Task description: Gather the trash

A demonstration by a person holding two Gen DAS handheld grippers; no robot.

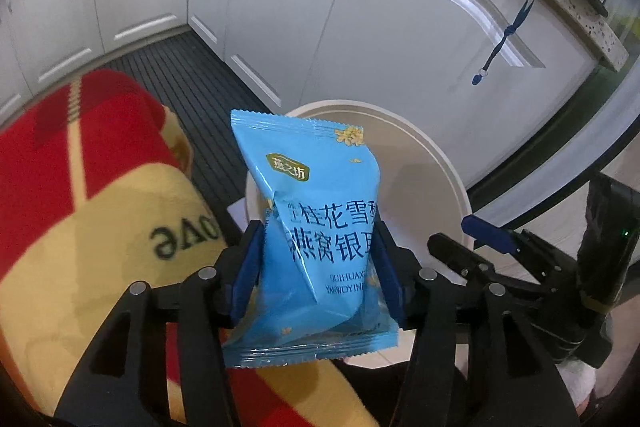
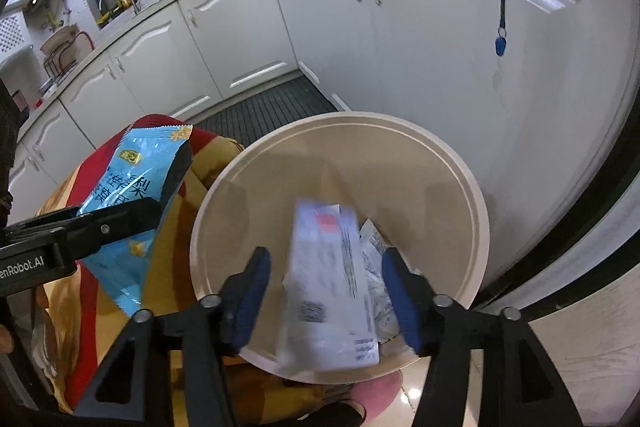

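A blue snack packet [image 1: 312, 167] stands upright between the blue pads of my left gripper [image 1: 318, 231], and both pads touch its sides. It hangs at the near edge of a round cream trash bin [image 1: 440, 155]. From the right wrist, the same packet [image 2: 132, 179] shows at the left, beside the bin [image 2: 476, 195]. My right gripper [image 2: 325, 255] is open above the bin. A blurred white carton [image 2: 332, 287] lies between its fingers with a gap on each side. Crumpled white wrapping [image 2: 380, 267] lies inside the bin.
A red and yellow blanket [image 1: 80, 167] covers something on the left, right up against the bin. White cabinet doors [image 1: 400, 47] stand close behind the bin, with a blue lanyard [image 1: 516, 23] hanging from the counter. A dark ribbed mat [image 1: 192, 87] covers the floor.
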